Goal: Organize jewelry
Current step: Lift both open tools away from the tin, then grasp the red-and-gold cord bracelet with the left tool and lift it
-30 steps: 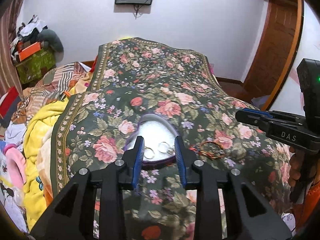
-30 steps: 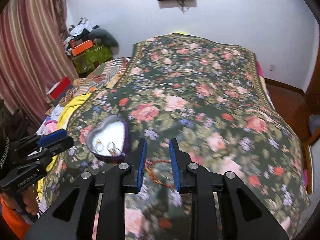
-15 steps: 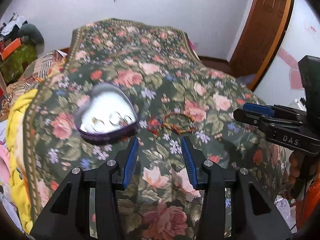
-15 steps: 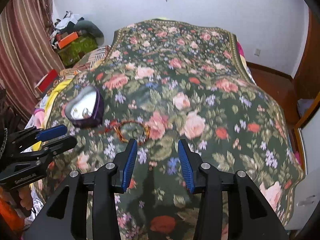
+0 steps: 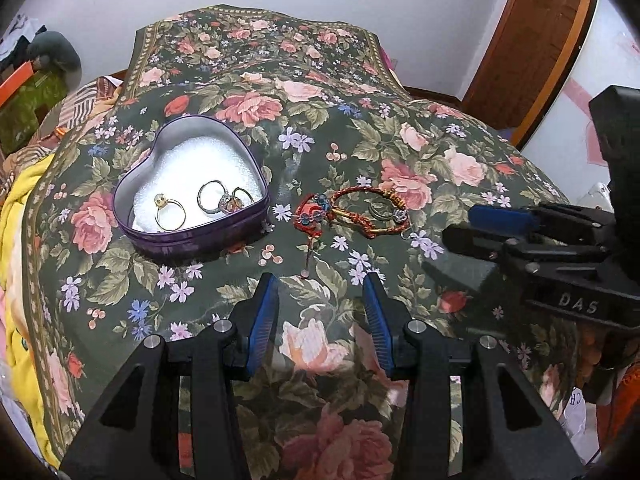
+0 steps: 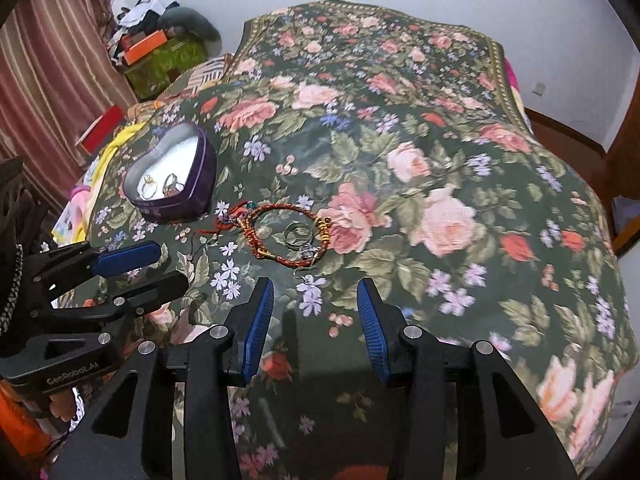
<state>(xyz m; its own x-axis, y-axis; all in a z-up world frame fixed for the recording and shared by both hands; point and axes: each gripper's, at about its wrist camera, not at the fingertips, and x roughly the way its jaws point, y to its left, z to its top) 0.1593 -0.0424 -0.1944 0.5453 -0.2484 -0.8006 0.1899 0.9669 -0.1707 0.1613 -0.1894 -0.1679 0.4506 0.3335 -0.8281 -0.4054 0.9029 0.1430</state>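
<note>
A purple heart-shaped tin (image 5: 200,236) (image 6: 200,172) with a white lining lies on the floral bedspread. It holds a gold ring (image 5: 170,212) (image 6: 149,187) and a couple of silver rings (image 5: 211,196). To its right a red and gold braided bracelet (image 5: 352,216) (image 6: 286,232) lies on the cloth, with a silver ring (image 5: 380,210) (image 6: 298,234) inside its loop and a small earring at its near edge. My left gripper (image 5: 320,312) (image 6: 132,268) is open and empty, short of the bracelet. My right gripper (image 6: 316,312) (image 5: 476,228) is open too, just short of the bracelet.
The floral bedspread (image 5: 320,120) (image 6: 440,160) covers the whole bed. A yellow blanket (image 5: 16,240) bunches at its left edge. Boxes and clothes (image 6: 160,48) pile up by the striped curtain (image 6: 52,60) at the back left. A wooden door (image 5: 528,40) stands at the right.
Both grippers have pulled back and opened wider. The left one has swung from over the tin towards the bracelet, and the right one has backed off the bracelet.
</note>
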